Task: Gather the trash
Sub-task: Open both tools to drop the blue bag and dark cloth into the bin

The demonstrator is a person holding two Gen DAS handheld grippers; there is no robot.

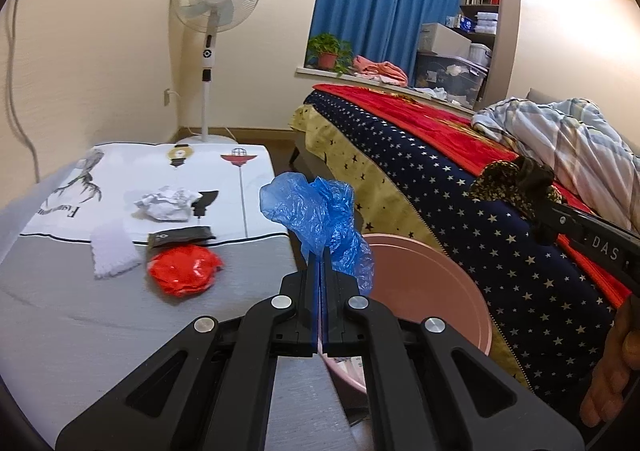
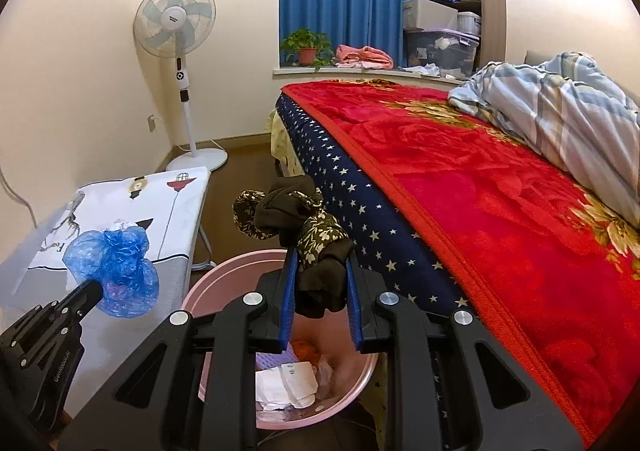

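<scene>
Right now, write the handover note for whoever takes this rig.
Left gripper: shut on the blue plastic bag, held near the pink bin.
Right gripper: shut on the dark floral cloth, above the bin's opening.
Done: the bin already holds paper and other scraps.
Left: drop both items into the bin, then clear the table: crumpled white paper, black packet, red plastic, white cloth piece.

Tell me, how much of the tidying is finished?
Partway. The pink bin already holds paper scraps. The left claw grips a blue plastic bag, the right claw a dark floral cloth. Left on the table: red wrapper, crumpled paper, black packet.
</scene>
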